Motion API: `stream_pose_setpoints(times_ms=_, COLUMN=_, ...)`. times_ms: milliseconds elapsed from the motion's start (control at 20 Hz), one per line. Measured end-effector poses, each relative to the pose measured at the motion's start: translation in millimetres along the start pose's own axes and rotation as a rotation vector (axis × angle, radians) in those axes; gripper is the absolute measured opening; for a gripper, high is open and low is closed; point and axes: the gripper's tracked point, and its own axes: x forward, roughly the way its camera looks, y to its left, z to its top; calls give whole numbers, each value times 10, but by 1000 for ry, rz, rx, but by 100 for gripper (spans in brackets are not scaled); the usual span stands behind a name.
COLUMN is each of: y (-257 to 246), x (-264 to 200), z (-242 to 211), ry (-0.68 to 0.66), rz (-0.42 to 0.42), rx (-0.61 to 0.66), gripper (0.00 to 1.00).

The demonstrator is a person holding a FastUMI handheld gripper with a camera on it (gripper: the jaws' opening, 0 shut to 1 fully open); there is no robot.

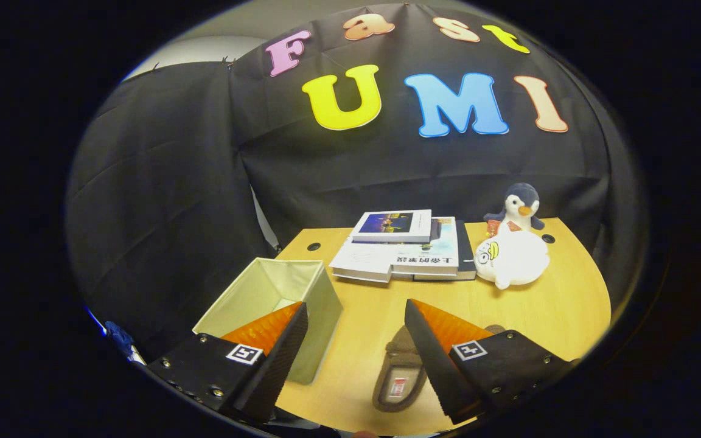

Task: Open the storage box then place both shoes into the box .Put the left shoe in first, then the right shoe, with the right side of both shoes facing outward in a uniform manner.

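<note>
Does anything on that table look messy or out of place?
Only a little. One brown slipper lies on the table between the open hand-held gripper fingers, outside the open box. The books are stacked unevenly. Nothing looks spilled or damaged.

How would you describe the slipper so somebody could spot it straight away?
On the wooden table, look near the open gripper, right of the beige storage box. The slipper lies flat, partly behind the right finger. It is brown and fuzzy, unlike the white plush toys.

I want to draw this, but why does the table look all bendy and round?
In the gripper view, the fisheye lens curves the table edge and bulges the wall; the books and storage box stay sharp; the open gripper shows large, the shoe dim beside one finger.
</note>
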Motion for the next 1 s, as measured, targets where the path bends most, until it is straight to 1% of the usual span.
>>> stream_pose_setpoints(times_ms=350, y=-579, x=192, z=-451, ry=42, rz=-81, rx=2, gripper=98)
stream_pose_setpoints(times_ms=800, y=-901, x=453, z=-1151, ry=192, rz=-101, rx=23, gripper=98)
stream_pose_setpoints(times_ms=1000, y=-947, x=531, z=-1401, ry=249, rz=-95, rx=2, gripper=98)
